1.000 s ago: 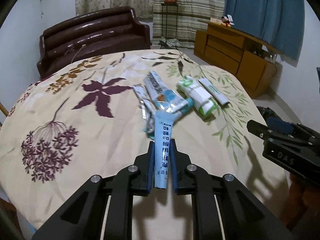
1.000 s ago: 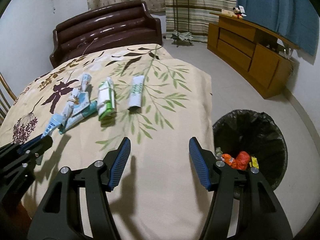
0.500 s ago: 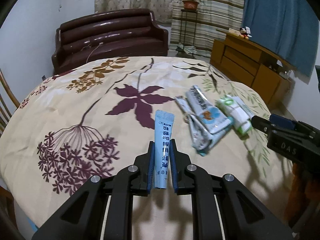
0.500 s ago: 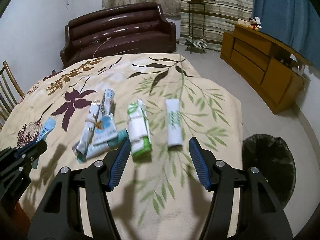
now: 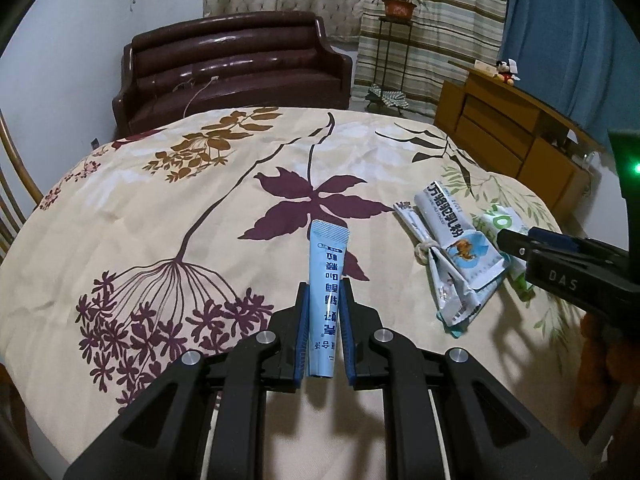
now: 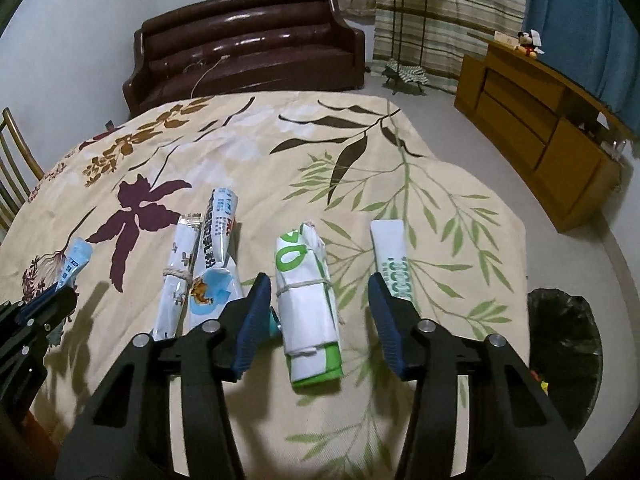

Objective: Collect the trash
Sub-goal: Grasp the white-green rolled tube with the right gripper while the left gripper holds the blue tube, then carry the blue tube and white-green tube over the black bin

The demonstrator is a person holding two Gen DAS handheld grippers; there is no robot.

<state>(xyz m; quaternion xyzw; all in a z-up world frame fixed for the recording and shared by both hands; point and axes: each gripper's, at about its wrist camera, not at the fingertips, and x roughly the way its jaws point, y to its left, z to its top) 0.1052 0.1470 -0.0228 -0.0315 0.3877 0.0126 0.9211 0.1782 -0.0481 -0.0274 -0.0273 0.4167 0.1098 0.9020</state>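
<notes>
Worktop (image 6: 360,152) under a cream cloth printed with purple, brown and green leaves. Dark brown leather sofa (image 5: 236,68) against the far wall, a thin cable trailing over its seat. Potted plant (image 5: 398,2) on a slim metal stand before striped curtains (image 6: 452,12). Wooden sideboard (image 6: 536,120) at right, a small plush toy (image 5: 506,70) on top. Blue curtain (image 5: 568,40) behind it. Chair back (image 6: 14,156) at left edge

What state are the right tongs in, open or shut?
Open. The right tongs hang spread over the green-and-white packet on the tablecloth, with a clear gap on both sides; nothing is gripped.
</notes>
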